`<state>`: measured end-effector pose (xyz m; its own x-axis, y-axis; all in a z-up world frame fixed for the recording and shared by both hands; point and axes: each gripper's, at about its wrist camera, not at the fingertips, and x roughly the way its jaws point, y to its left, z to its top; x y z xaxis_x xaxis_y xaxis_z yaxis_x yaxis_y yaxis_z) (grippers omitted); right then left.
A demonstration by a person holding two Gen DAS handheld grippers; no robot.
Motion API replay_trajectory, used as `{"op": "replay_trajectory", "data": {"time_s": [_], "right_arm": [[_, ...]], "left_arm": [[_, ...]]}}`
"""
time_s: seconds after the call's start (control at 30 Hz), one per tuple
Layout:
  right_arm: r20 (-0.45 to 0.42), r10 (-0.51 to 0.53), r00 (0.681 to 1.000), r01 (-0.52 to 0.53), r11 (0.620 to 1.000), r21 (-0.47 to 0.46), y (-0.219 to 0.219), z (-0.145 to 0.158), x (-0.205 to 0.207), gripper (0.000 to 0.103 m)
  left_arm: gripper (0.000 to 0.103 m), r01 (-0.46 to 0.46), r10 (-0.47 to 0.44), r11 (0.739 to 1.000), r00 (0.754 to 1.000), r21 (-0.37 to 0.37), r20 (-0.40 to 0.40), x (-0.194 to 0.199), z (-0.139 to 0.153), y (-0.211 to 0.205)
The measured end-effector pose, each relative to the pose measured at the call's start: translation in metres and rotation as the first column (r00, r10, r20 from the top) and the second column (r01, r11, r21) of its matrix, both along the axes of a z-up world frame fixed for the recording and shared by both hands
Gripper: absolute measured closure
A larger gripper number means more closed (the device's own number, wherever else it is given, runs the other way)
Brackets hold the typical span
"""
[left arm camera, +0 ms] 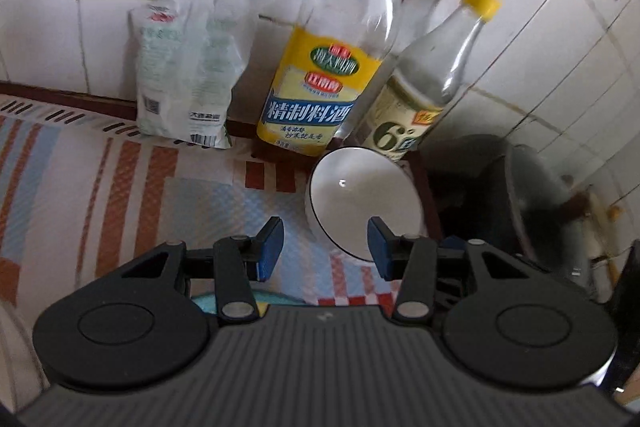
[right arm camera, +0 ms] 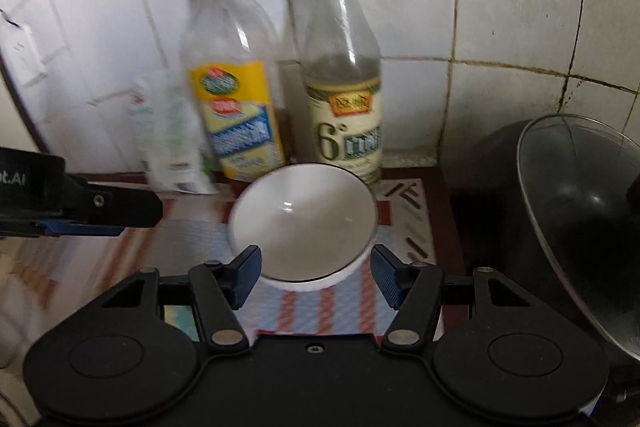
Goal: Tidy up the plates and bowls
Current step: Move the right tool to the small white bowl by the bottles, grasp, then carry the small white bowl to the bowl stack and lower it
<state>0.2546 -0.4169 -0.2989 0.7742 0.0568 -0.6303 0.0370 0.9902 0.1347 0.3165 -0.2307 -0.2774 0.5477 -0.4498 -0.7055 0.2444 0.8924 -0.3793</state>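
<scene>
The white ceramic bowl with a thin dark rim (right arm camera: 303, 223) sits low in the middle of the right wrist view, standing upright on the striped orange, blue and white mat (right arm camera: 404, 235) that covers the worktop. The right gripper (right arm camera: 316, 269) hangs right over its near edge, jaws parted about half way, one blue pad on either side of the bowl's near rim, and neither pad can be seen pressing on it. Nothing is held there. In from the left edge of that frame comes the left gripper (right arm camera: 80, 215), seen side-on, level with the bowl but apart from it. In the left wrist view the left gripper (left arm camera: 324, 247) has its jaws partly open with only mat between them; the same bowl (left arm camera: 362, 201) lies right of centre, looking tilted in this fisheye, its lower edge just behind the right-hand pad. Whether it touches is not clear. Behind the bowl, against the white tiled wall (right arm camera: 500, 7), stand a clear bottle with a yellow and blue label and gold cap (right arm camera: 228, 75) and a clear bottle with a cream label and yellow cap (right arm camera: 340, 83). A crumpled white and green plastic bag (left arm camera: 184, 67) leans at the upper left. A dark wok under a glass lid (right arm camera: 580, 227) fills the right edge.
</scene>
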Motion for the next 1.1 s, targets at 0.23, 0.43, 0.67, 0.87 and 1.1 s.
{"op": "replay_trajectory", "data": {"time_s": [0.23, 0.43, 0.67, 0.87, 1.1], "right_arm": [[-0.076, -0.019, 0.997, 0.022, 0.999, 0.048, -0.010, -0.024, 0.030, 0.038], [-0.117, -0.040, 0.992, 0.055, 0.990, 0.130, -0.018, -0.036, 0.042, 0.043], [-0.171, -0.116, 0.978, 0.150, 0.967, 0.204, -0.031, -0.040, 0.045, 0.075], [-0.185, -0.133, 0.974, 0.169, 0.967, 0.193, -0.024, -0.032, 0.034, 0.077], [-0.155, -0.161, 0.975, 0.195, 0.953, 0.232, -0.008, -0.002, 0.001, 0.077]], "left_arm": [[0.063, 0.018, -0.014, 0.991, 0.999, 0.132, -0.035, 0.034, -0.042, -0.030], [0.075, 0.027, -0.019, 0.998, 0.989, 0.050, -0.146, 0.053, -0.062, -0.028], [0.088, 0.002, -0.008, 1.000, 0.980, -0.031, -0.199, 0.047, -0.062, -0.028], [0.088, 0.042, -0.037, 0.998, 0.995, 0.050, -0.096, 0.025, -0.039, -0.033], [0.088, 0.032, -0.032, 0.999, 0.998, 0.006, -0.057, -0.006, -0.002, -0.001]]}}
